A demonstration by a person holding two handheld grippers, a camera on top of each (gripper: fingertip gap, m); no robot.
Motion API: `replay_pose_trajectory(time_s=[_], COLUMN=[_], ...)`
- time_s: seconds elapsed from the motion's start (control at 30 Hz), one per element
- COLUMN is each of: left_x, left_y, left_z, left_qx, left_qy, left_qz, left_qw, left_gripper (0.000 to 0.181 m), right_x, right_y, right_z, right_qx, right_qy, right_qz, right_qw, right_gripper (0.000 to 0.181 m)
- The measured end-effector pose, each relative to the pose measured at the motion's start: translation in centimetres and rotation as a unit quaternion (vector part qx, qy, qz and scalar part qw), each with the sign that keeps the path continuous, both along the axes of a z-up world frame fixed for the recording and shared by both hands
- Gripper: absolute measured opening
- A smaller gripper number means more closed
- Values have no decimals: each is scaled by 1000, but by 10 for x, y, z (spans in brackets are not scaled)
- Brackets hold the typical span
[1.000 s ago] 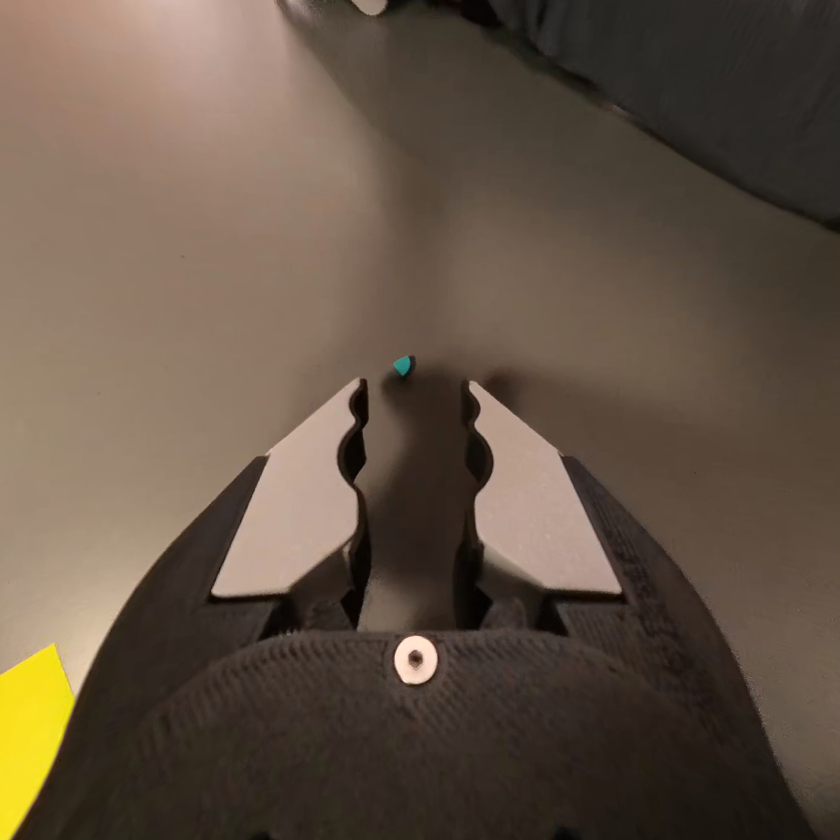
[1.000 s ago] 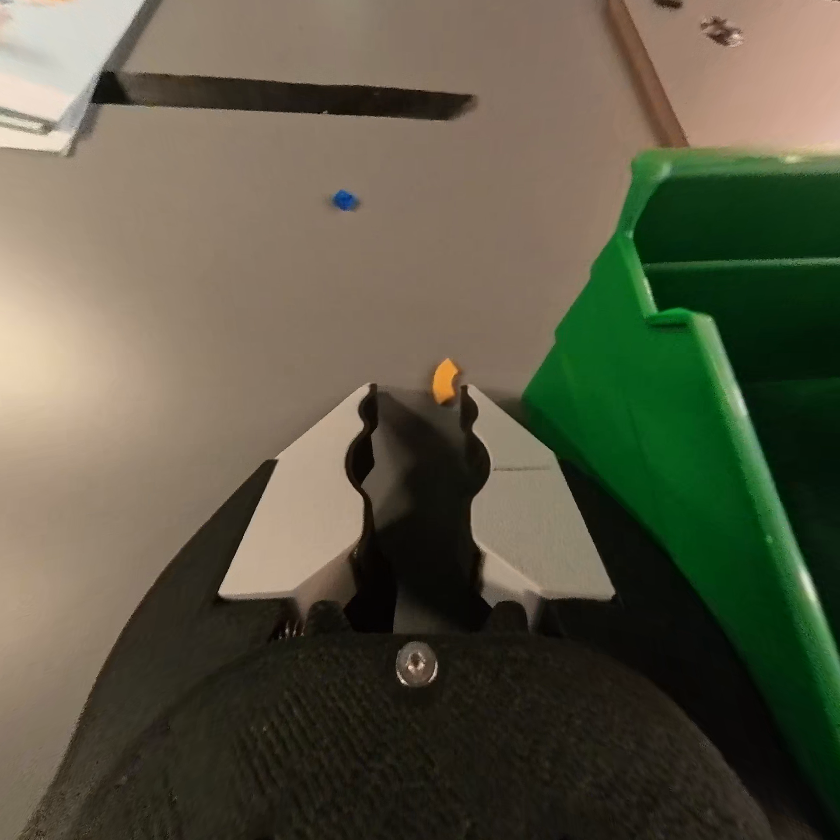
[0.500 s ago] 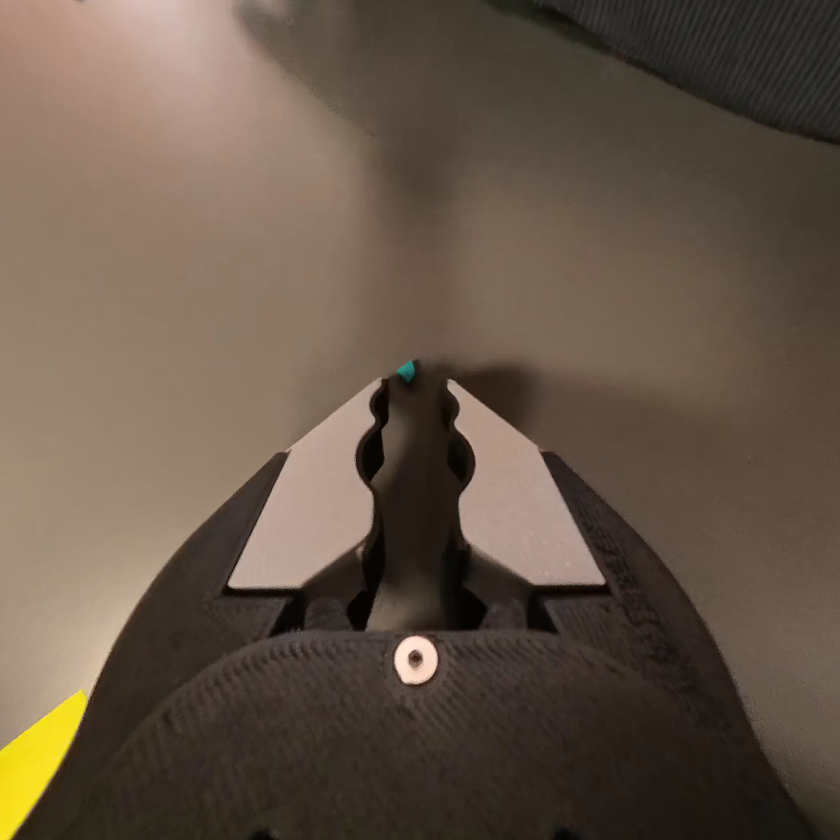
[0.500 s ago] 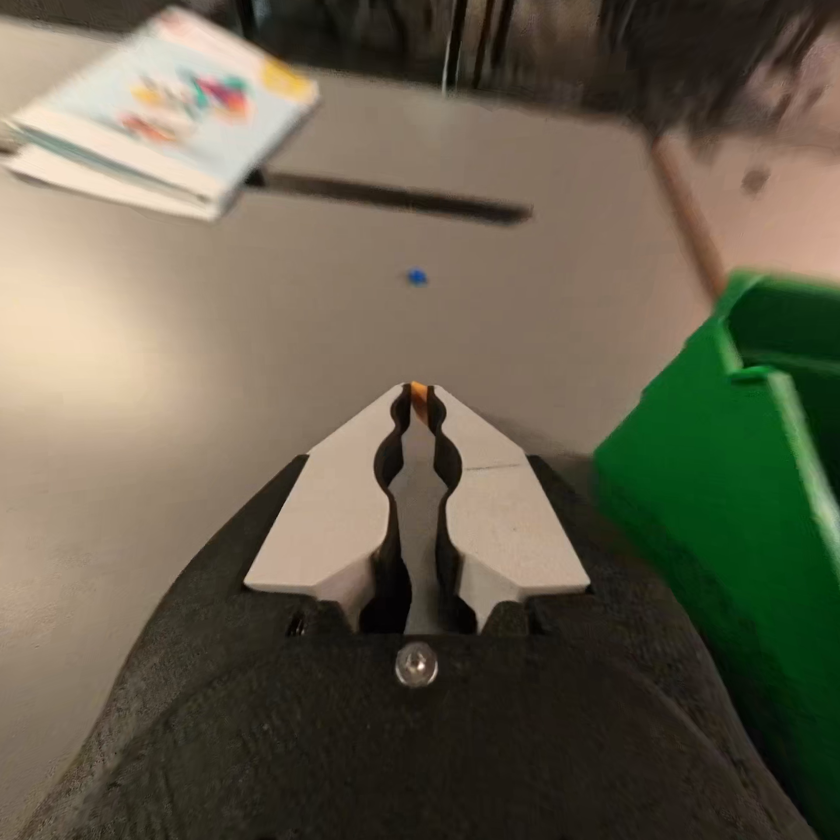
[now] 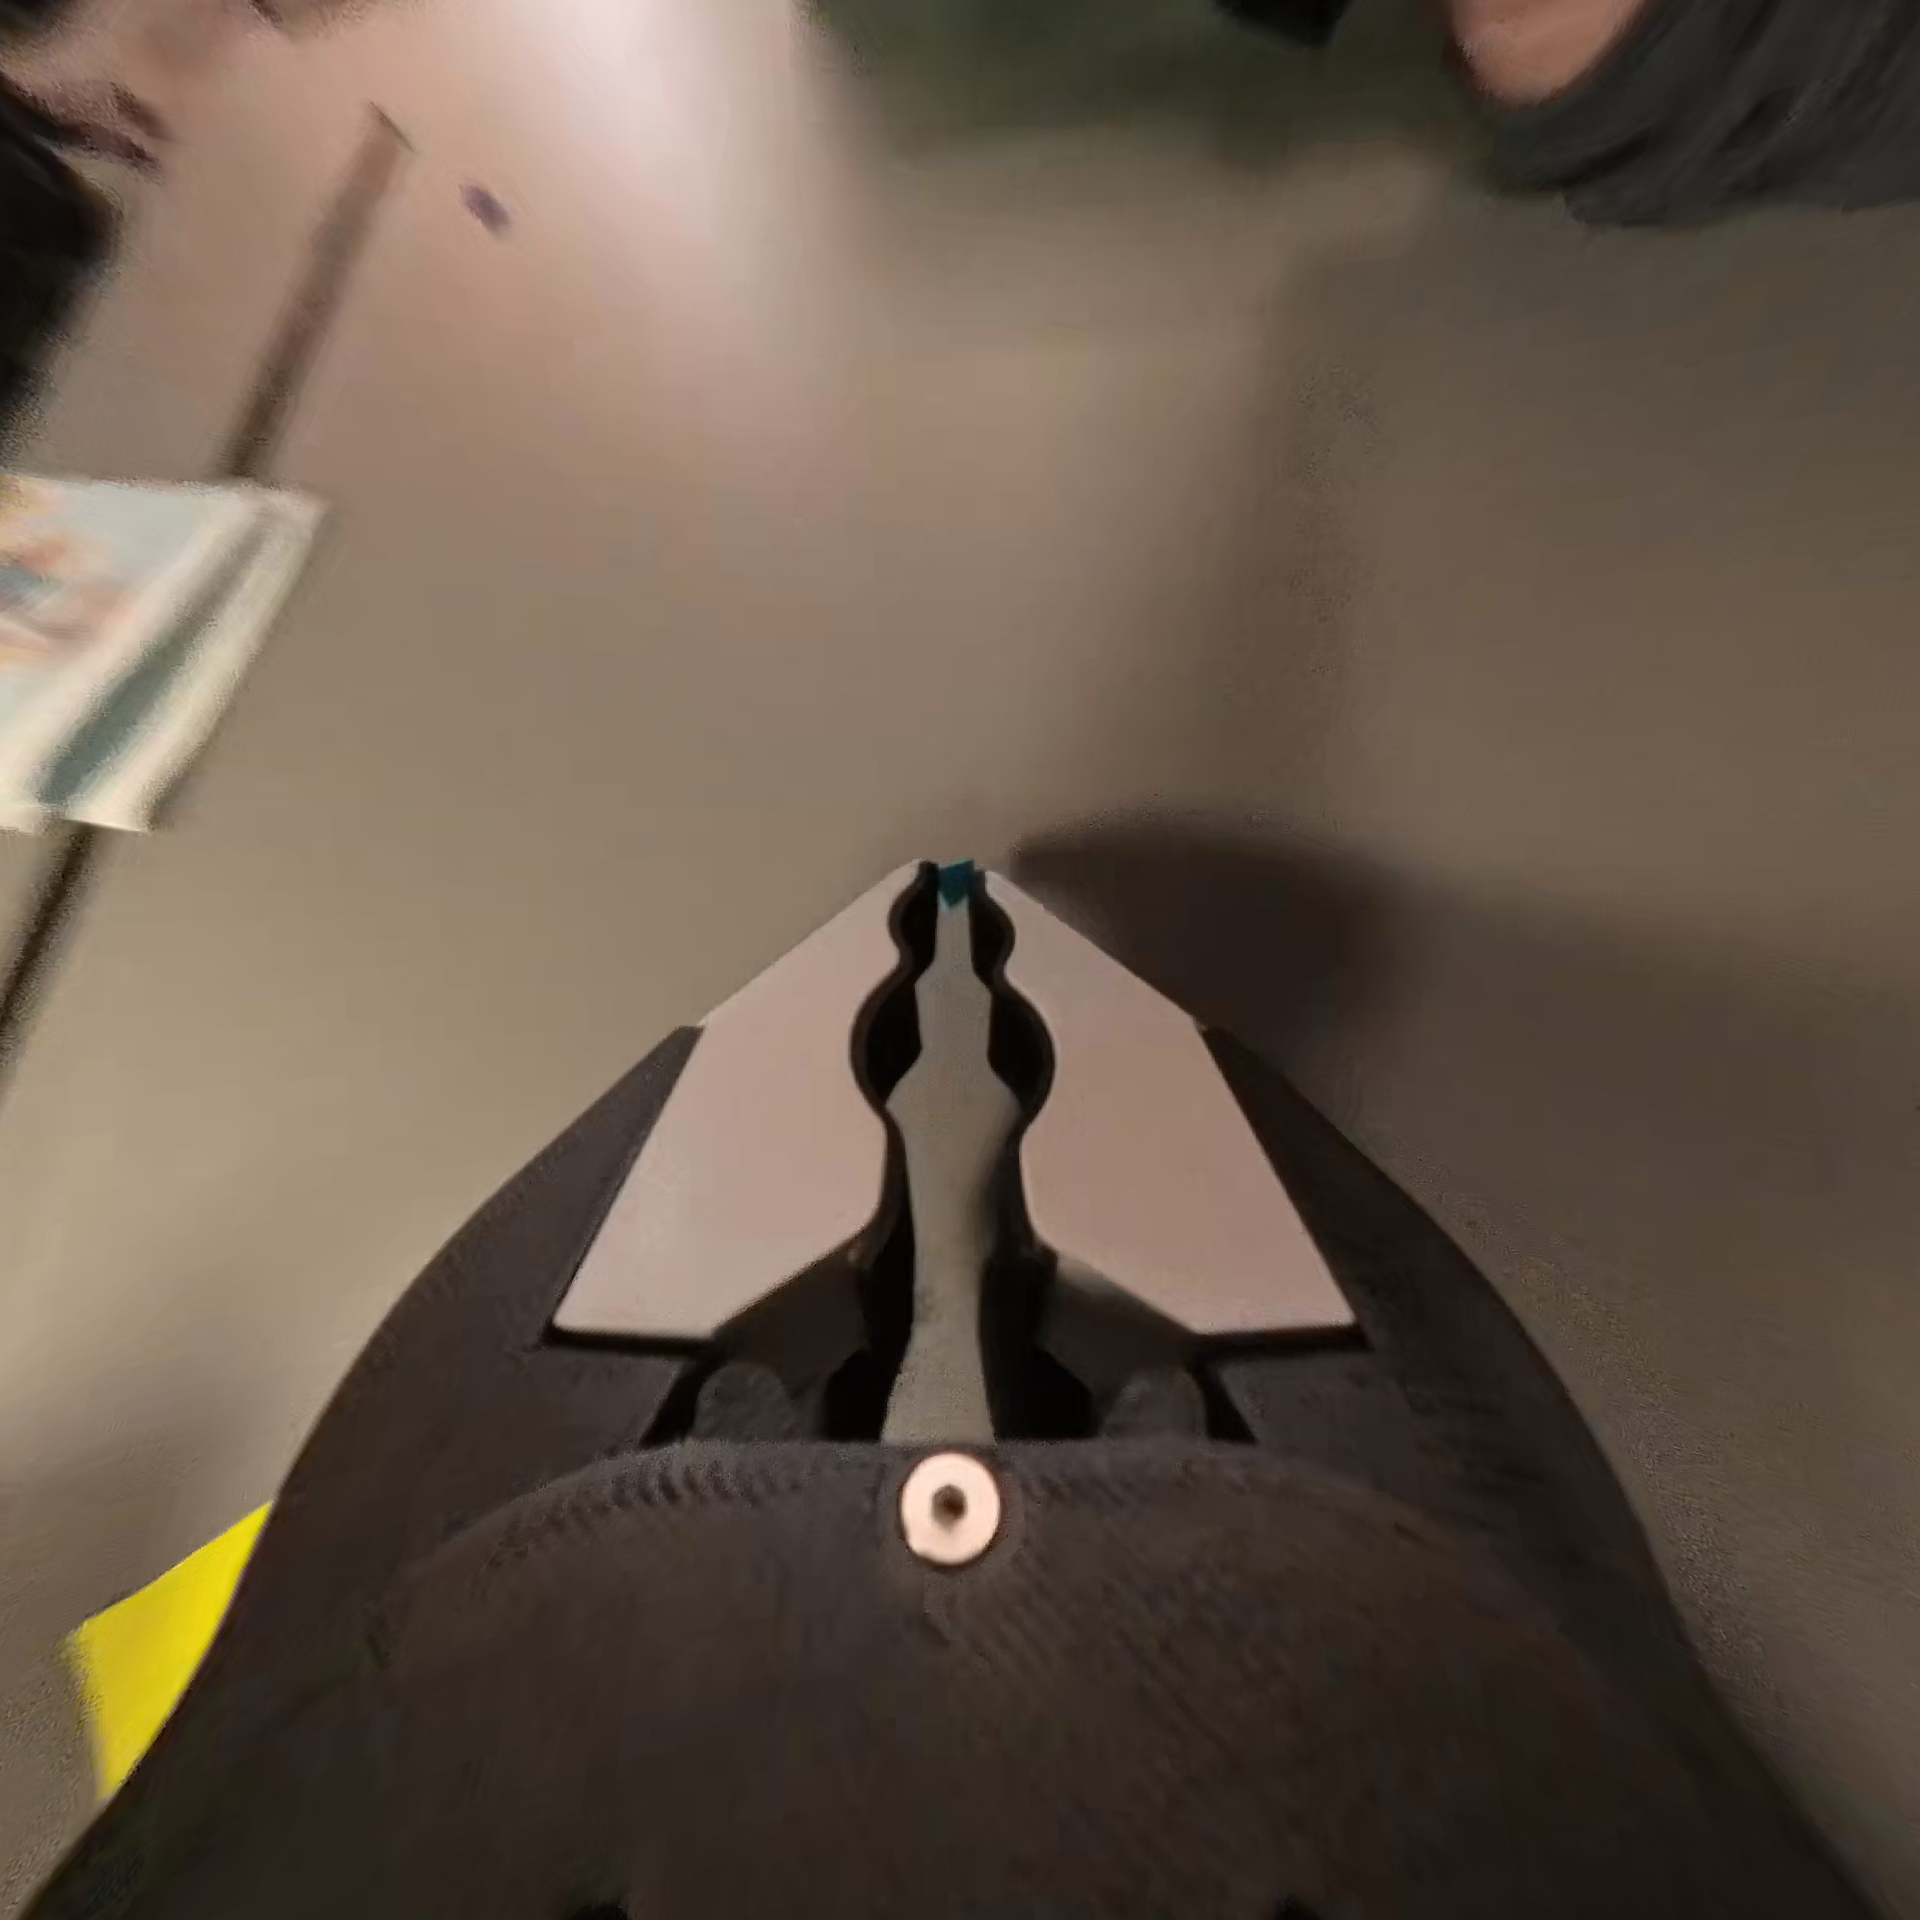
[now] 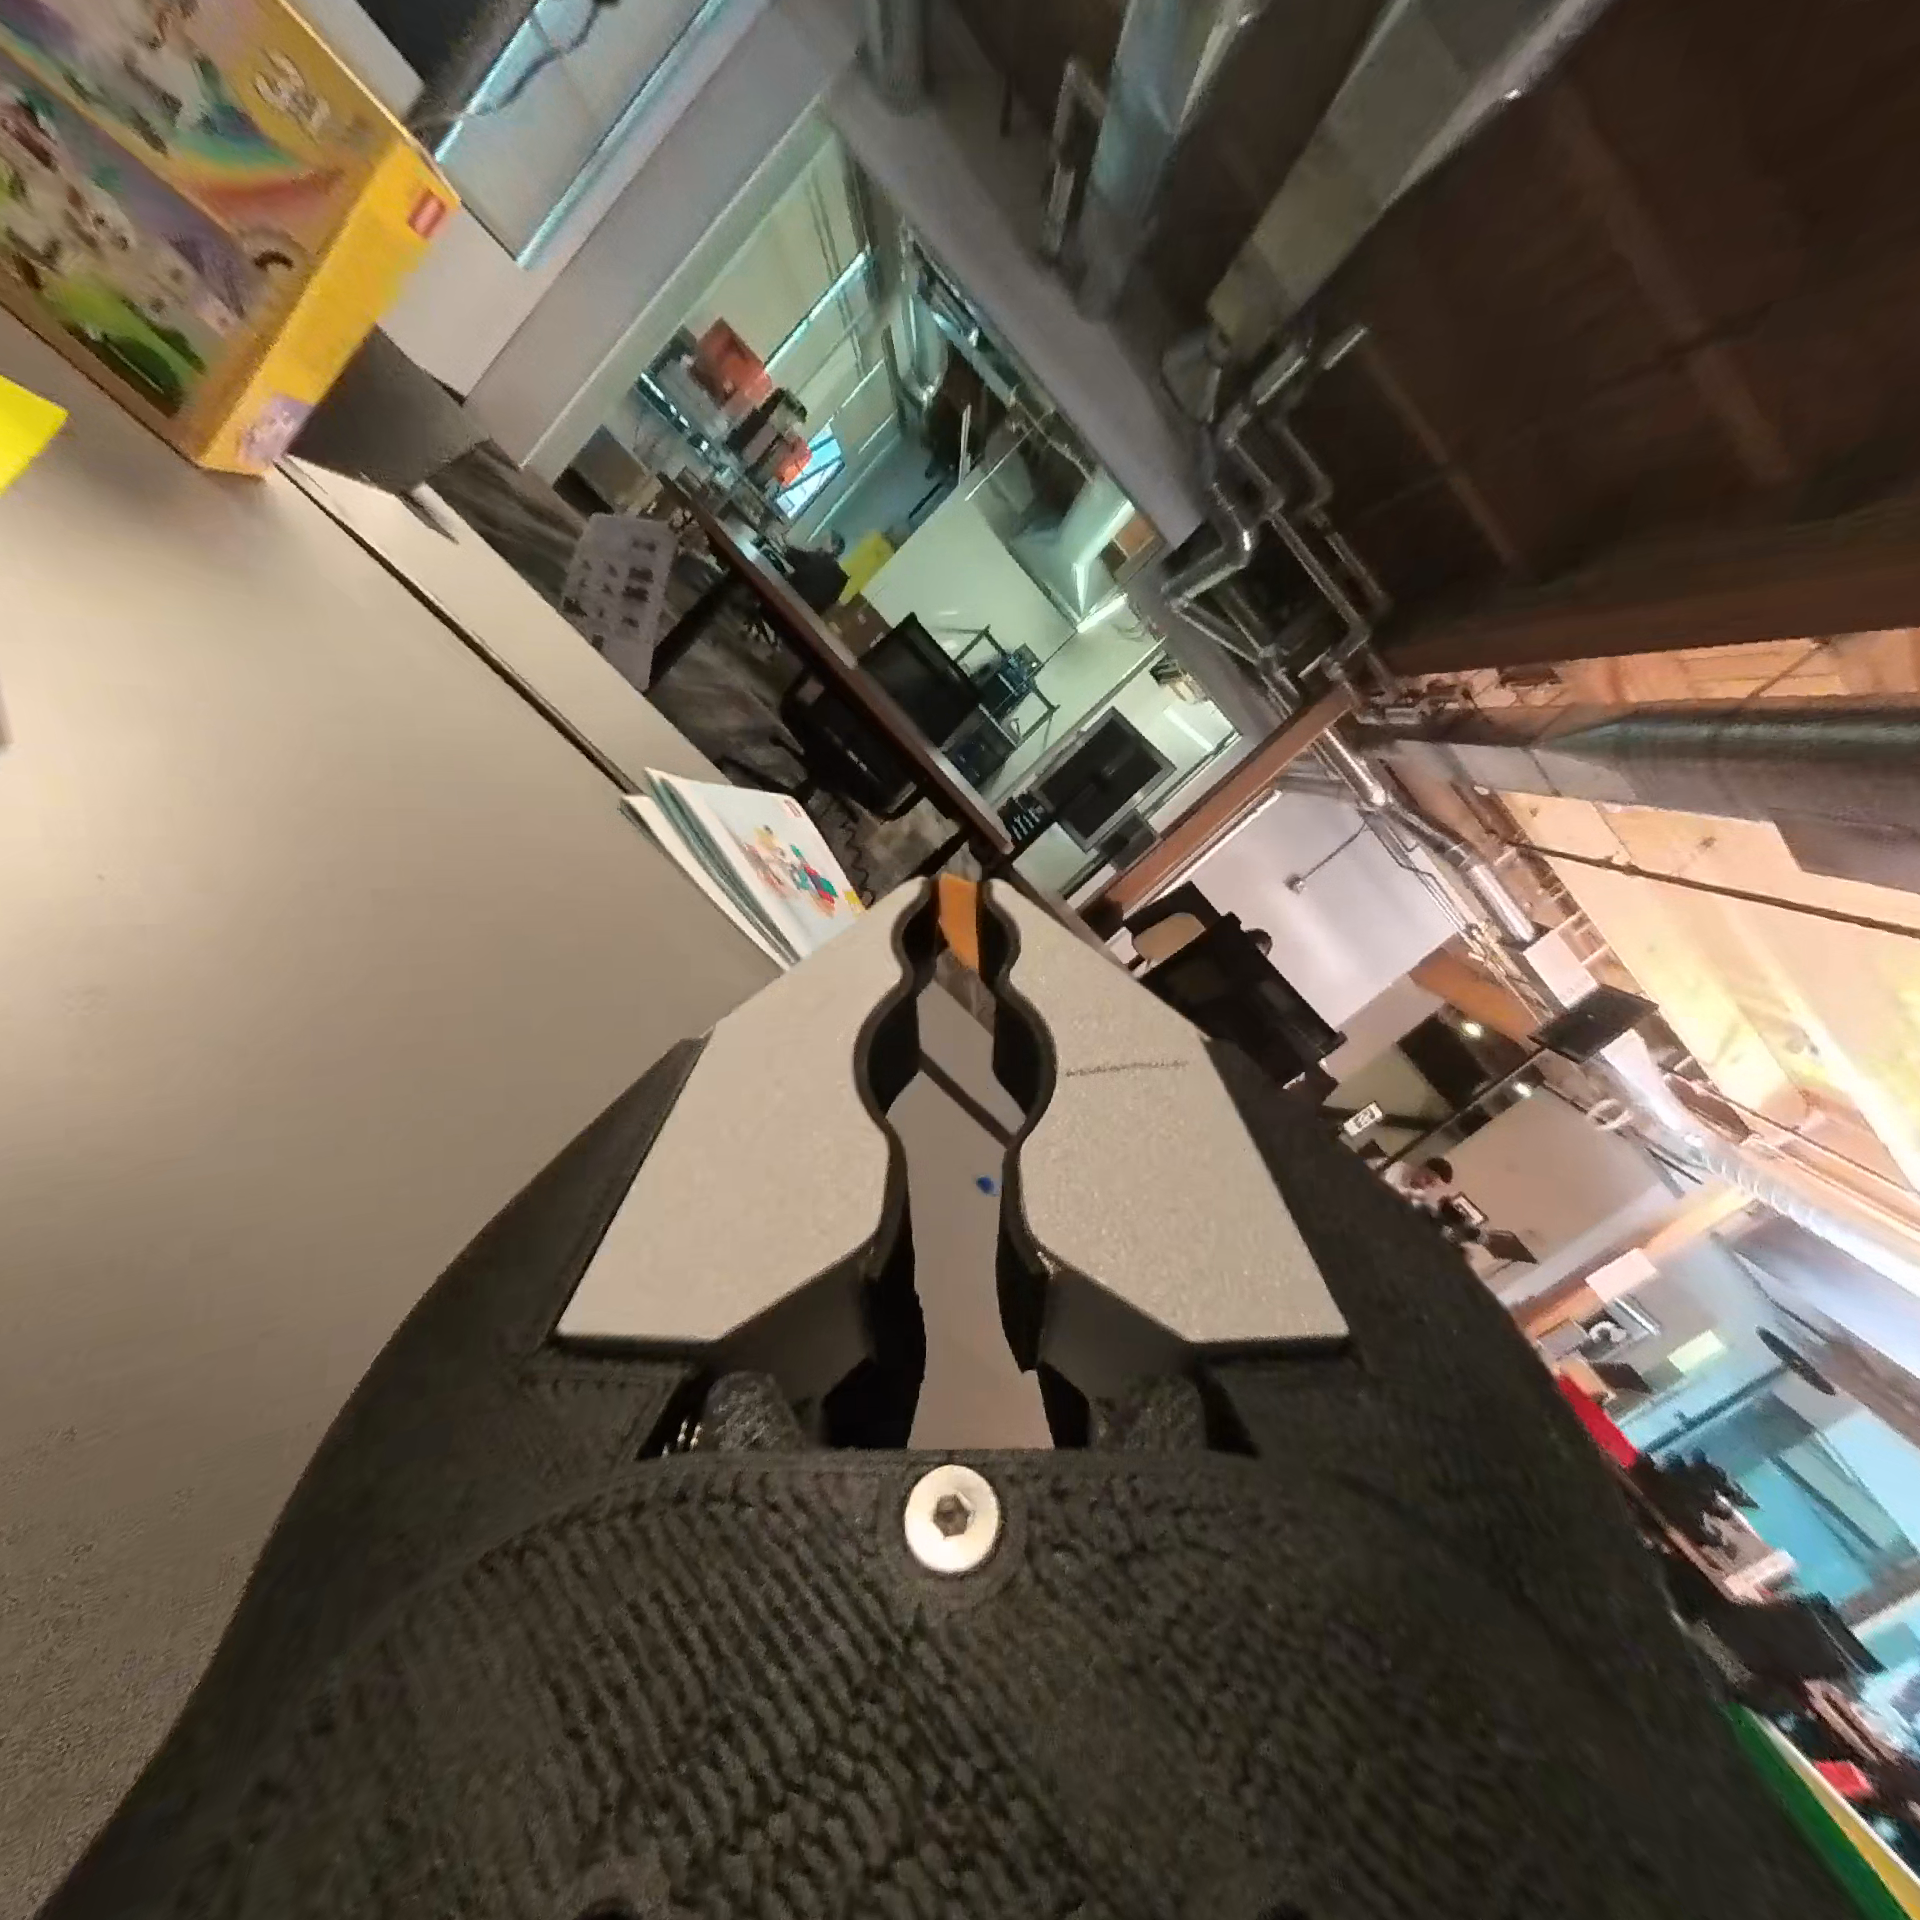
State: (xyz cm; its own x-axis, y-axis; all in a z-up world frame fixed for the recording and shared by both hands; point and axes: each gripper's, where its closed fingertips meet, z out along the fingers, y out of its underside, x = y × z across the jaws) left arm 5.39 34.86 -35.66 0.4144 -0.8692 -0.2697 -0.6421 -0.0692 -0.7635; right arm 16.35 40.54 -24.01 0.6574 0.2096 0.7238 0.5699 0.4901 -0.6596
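My left gripper (image 5: 957, 883) is shut on a tiny teal piece (image 5: 954, 885) pinched at its fingertips, held above the grey table (image 5: 1039, 582). My right gripper (image 6: 958, 906) is shut on a small orange piece (image 6: 960, 927) at its fingertips. It is lifted and rolled sideways, so the grey table (image 6: 260, 935) runs up the left of the right wrist view. A small blue piece (image 6: 983, 1182) shows on the table through the gap between the right fingers. It also shows blurred in the left wrist view (image 5: 484, 205).
A booklet (image 5: 114, 644) lies at the left, and also shows in the right wrist view (image 6: 764, 868). A yellow sheet (image 5: 156, 1652) lies at lower left. A colourful box (image 6: 197, 239) stands at the table's far edge. A green bin edge (image 6: 1829, 1808) shows at lower right. A person's sleeve (image 5: 1714, 114) is at top right. The gap from one gripper's tips to the other's is roughly 15 centimeters.
Both grippers closed on their pieces, teal on the left and orange on the right, and lifted them off the table. The right gripper rolled sideways and now faces the room.
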Motion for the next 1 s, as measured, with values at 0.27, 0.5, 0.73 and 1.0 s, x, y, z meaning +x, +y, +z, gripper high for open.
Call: replay_pose_trajectory(time_s=[0.27,0.5,0.73,1.0], left_x=[-96,-288,-332,-328], left_y=[-69,-164,-190,-195], left_z=[141,95,77,77], left_qx=[172,-45,-69,-105], left_qy=[-136,-50,33,-64], left_qz=[226,604,676,653], left_qw=[949,794,733,747], left_gripper=[5,6,57,65], right_x=[-86,-267,-370,-379], right_y=[-75,-194,-221,-243], right_z=[6,8,-42,-46], right_qx=[-15,-135,-391,-369], right_qy=[-8,-74,-192,-243], right_qz=[167,412,413,429], right_qw=[986,898,800,788], right_gripper=[4,5,35,71])
